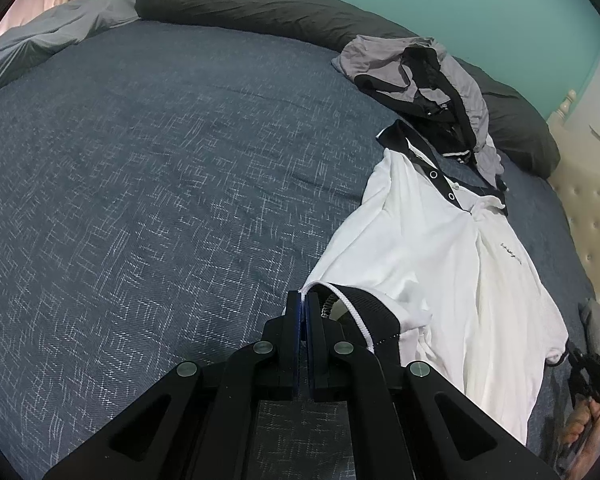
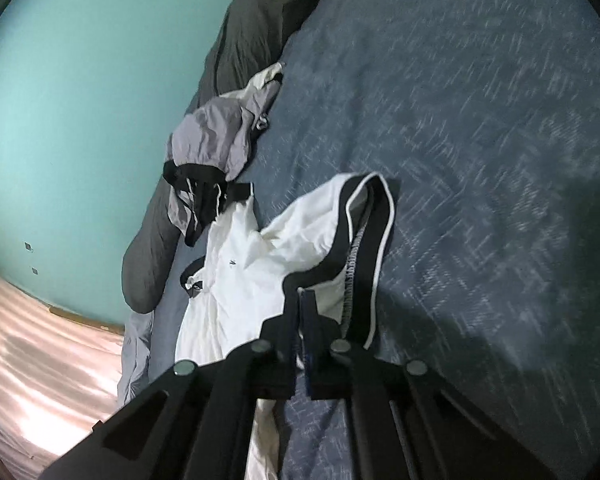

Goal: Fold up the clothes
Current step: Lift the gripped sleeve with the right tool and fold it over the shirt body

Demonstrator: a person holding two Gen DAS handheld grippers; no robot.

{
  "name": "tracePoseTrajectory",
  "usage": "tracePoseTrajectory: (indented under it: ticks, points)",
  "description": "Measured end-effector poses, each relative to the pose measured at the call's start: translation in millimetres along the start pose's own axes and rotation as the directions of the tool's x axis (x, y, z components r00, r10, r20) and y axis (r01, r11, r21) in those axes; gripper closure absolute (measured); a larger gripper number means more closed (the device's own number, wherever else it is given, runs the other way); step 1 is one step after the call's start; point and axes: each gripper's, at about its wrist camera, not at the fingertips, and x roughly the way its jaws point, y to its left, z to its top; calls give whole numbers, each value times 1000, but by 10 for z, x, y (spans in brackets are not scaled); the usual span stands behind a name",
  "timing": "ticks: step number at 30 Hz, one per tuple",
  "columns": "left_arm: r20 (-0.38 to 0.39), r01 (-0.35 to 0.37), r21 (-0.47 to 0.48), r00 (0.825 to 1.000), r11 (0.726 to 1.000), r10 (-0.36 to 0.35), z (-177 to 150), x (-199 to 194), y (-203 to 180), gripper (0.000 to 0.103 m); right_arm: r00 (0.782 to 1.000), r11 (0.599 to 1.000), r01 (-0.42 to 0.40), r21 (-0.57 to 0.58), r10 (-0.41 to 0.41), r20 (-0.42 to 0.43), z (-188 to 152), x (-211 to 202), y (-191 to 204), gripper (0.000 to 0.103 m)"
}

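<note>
White knit polo shirt (image 1: 432, 256) lies crumpled on the blue bed (image 1: 160, 200), left gripper (image 1: 303, 300) and right gripper (image 2: 302, 298) jaws each pinched closed on a black-trimmed sleeve cuff: light, limp, non-slippery, best held at cuffs or seams.

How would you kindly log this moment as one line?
step: fold polo | left gripper: shut on sleeve cuff | right gripper: shut on sleeve cuff | polo: on bed | grey garment: unfolded
</note>
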Motion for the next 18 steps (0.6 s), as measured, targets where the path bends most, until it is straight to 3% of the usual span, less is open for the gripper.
tracePoseTrajectory:
  ticks: [13,18]
  points:
    - [-5,-1,3,1000,1000,1,-4,9,-27,101,996,996,82,45,-80,-45,-177,-44,-132,102]
    - [-7,-2,5,1000,1000,2,-10,17,-41,101,999,998,50,45,-50,-10,-80,-150,-86,98]
